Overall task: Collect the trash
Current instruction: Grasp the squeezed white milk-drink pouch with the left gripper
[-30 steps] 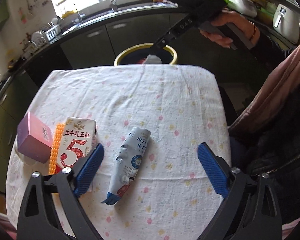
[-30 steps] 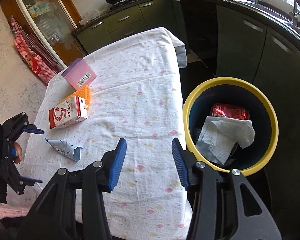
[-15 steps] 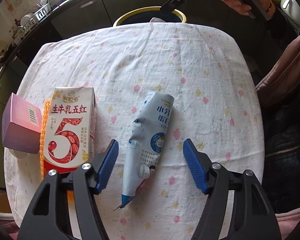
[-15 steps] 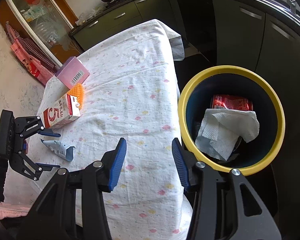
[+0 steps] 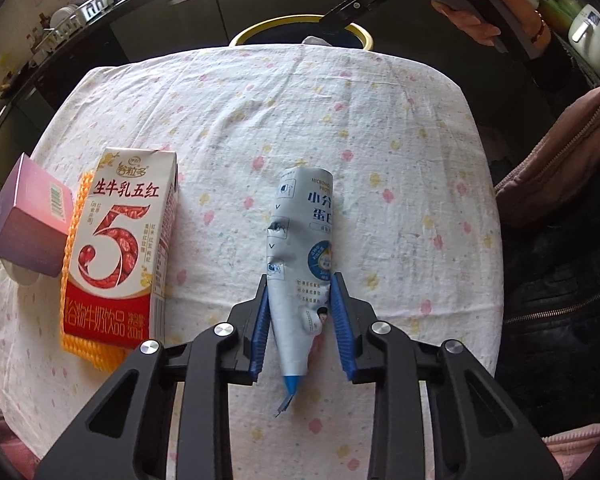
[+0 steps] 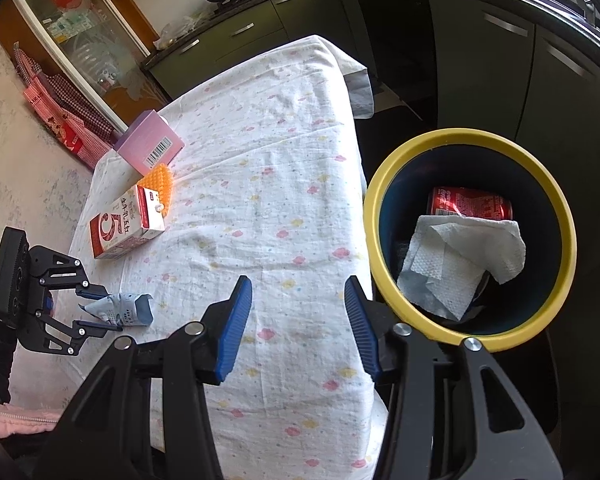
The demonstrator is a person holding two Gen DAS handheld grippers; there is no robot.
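Note:
A crushed white-and-blue drink carton (image 5: 300, 240) lies flat on the flowered tablecloth (image 5: 380, 128). My left gripper (image 5: 300, 276) straddles its lower half. The jaws are closing and both blue pads touch the carton's sides. In the right wrist view the same carton (image 6: 128, 310) sits between the left gripper's fingers (image 6: 100, 308) near the table's near-left edge. My right gripper (image 6: 298, 280) hangs open with nothing in it, above the table's edge beside the yellow-rimmed bin (image 6: 380, 200). In the bin lie a red can (image 6: 470, 202) and a white paper towel (image 6: 452, 260).
A red-and-white milk carton (image 5: 120, 240) lies left of the crushed one, on an orange scrubber (image 5: 70, 248), with a pink box (image 5: 28, 228) further left. Dark kitchen cabinets (image 6: 480, 40) stand behind the bin. A person's hand (image 5: 472, 12) and pink jacket (image 5: 560, 152) are at the right.
My left gripper has come down closer to the crushed carton and its wide-open jaws have drawn in against the carton's sides. The right gripper has stayed by the bin.

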